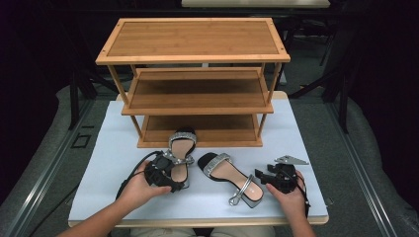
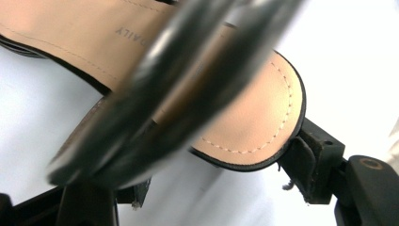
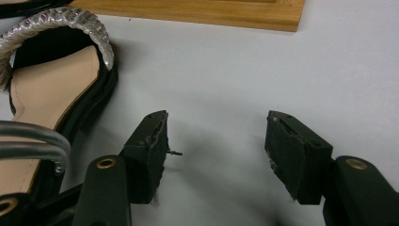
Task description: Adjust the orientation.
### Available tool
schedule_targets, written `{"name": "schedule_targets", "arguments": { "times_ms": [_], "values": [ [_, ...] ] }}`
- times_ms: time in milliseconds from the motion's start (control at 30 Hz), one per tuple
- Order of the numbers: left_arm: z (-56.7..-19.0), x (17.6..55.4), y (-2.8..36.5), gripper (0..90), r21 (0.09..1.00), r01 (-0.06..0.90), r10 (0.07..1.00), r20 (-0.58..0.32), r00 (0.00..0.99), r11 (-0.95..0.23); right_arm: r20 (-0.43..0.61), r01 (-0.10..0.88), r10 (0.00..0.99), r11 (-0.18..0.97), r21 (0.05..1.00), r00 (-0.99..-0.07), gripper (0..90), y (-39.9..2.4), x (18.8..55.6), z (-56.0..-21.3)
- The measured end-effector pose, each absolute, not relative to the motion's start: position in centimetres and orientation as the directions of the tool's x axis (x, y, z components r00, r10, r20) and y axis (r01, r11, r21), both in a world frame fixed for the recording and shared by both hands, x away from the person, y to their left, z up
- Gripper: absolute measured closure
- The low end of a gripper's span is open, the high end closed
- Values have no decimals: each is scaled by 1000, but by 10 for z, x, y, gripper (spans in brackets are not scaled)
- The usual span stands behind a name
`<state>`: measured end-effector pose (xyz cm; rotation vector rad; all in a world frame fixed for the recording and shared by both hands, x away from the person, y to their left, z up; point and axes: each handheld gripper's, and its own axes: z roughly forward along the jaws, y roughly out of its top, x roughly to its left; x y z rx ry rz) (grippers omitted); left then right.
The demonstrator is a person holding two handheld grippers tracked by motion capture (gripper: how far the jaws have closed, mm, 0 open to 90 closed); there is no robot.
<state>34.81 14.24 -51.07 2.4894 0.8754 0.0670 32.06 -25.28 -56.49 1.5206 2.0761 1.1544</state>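
Two black sandals with tan insoles and glittery silver straps lie on the white table top in front of the rack. My left gripper (image 1: 179, 181) sits at the heel of the left sandal (image 1: 182, 147). In the left gripper view that heel (image 2: 244, 122) lies between the jaws of my left gripper (image 2: 216, 174), the right pad (image 2: 306, 157) against its rim, and a blurred dark strap (image 2: 179, 84) crosses in front. My right gripper (image 1: 262, 176) stands open beside the right sandal's (image 1: 230, 173) heel. In the right gripper view nothing is between the jaws of my right gripper (image 3: 216, 150), and that sandal (image 3: 51, 84) is at the left.
A three-shelf bamboo rack (image 1: 192, 54) stands at the back of the table; its base board (image 3: 197, 12) runs along the top of the right gripper view. White table (image 1: 113, 148) surrounds the shoes. The table's front edge is close to both hands.
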Motion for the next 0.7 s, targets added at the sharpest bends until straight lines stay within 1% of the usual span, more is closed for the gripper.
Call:
{"name": "schedule_targets", "arguments": {
  "times_ms": [133,267,367,467,533,600,633,667,700],
  "values": [
    [-507,367,144,349,473,593,616,-128,778,-651,200,645,902,106,757,-382,392,-253,321,-565],
    [-507,386,139,351,474,573,615,-80,784,-669,201,645,902,105,757,-383,392,-254,321,-565],
    [-508,402,140,354,479,589,626,-101,773,-651,199,644,902,106,757,-382,393,-254,321,-565],
    [-512,415,136,354,470,587,632,-77,771,-659,200,645,902,105,757,-382,393,-255,321,-565],
    [-514,421,134,354,470,585,637,-61,769,-661,203,645,901,104,757,-384,393,-256,321,-565],
    [-514,427,134,353,463,599,650,-64,758,-653,202,645,902,103,758,-382,393,-256,321,-565],
    [-513,427,133,354,467,602,658,-57,751,-647,203,645,903,100,758,-379,393,-257,320,-565],
    [-511,424,133,354,478,599,668,-33,744,-643,202,645,904,99,758,-376,394,-258,320,-565],
    [-511,424,133,356,478,599,668,-33,744,-643,202,645,904,99,758,-376,394,-258,320,-565]
  ]
}}
